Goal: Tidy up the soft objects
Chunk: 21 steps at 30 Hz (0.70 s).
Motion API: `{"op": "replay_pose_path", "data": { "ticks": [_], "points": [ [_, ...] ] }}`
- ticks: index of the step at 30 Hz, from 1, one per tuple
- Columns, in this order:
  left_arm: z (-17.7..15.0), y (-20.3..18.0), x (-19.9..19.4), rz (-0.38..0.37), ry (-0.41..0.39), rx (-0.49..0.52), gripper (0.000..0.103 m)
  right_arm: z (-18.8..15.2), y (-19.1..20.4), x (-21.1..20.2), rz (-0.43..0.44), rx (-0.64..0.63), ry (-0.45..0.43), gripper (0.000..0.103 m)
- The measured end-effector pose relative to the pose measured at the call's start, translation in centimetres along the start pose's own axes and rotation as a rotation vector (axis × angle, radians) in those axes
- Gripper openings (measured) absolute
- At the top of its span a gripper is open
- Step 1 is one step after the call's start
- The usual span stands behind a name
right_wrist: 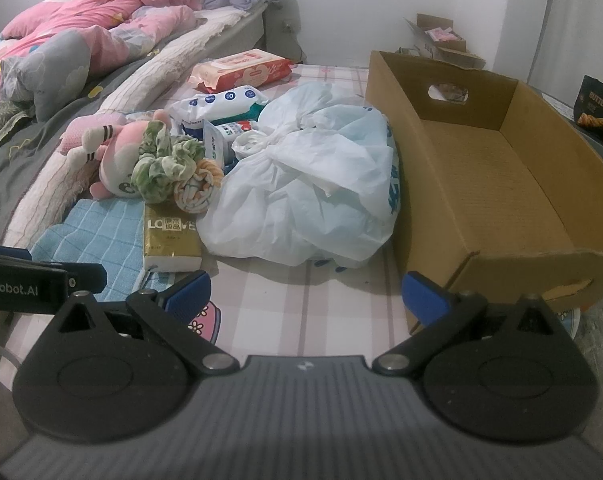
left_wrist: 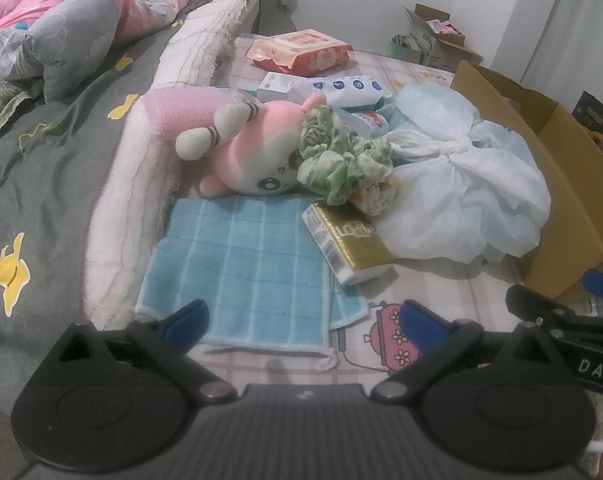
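Both sets of jaws are wide apart and hold nothing: the left gripper [left_wrist: 303, 314] is over the blue cloth [left_wrist: 237, 264], the right gripper [right_wrist: 305, 292] beside the cardboard box [right_wrist: 497, 184]. The box is empty. The pink plush toy [right_wrist: 113, 152], green scrunchie [right_wrist: 165, 168] and white bag [right_wrist: 309, 184] all lie outside, so I think the job has barely begun.

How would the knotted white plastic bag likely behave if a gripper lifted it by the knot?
The white plastic bag looks thin and crinkled, so it would probably sag and swing below the knot rather than hold its shape. It bulges fully yet slumps softly on the mat, suggesting light, soft contents. The film looks smooth, so it may slip between the pads.
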State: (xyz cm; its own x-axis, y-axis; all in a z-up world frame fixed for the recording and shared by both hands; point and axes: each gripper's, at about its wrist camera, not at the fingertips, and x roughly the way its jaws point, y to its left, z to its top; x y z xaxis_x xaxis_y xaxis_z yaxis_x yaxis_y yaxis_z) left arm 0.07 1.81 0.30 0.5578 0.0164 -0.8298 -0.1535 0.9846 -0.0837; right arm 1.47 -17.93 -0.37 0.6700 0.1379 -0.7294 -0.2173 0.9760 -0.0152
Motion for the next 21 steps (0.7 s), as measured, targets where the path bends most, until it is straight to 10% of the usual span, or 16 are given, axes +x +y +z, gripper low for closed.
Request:
{"op": "replay_pose_path", "data": {
  "ticks": [21],
  "points": [
    [1.5, 3.8, -2.8, 0.019, -0.145, 0.015, 0.102, 4.0, 2.3, -1.3, 0.054, -0.089, -0.164, 0.102]
  ]
}}
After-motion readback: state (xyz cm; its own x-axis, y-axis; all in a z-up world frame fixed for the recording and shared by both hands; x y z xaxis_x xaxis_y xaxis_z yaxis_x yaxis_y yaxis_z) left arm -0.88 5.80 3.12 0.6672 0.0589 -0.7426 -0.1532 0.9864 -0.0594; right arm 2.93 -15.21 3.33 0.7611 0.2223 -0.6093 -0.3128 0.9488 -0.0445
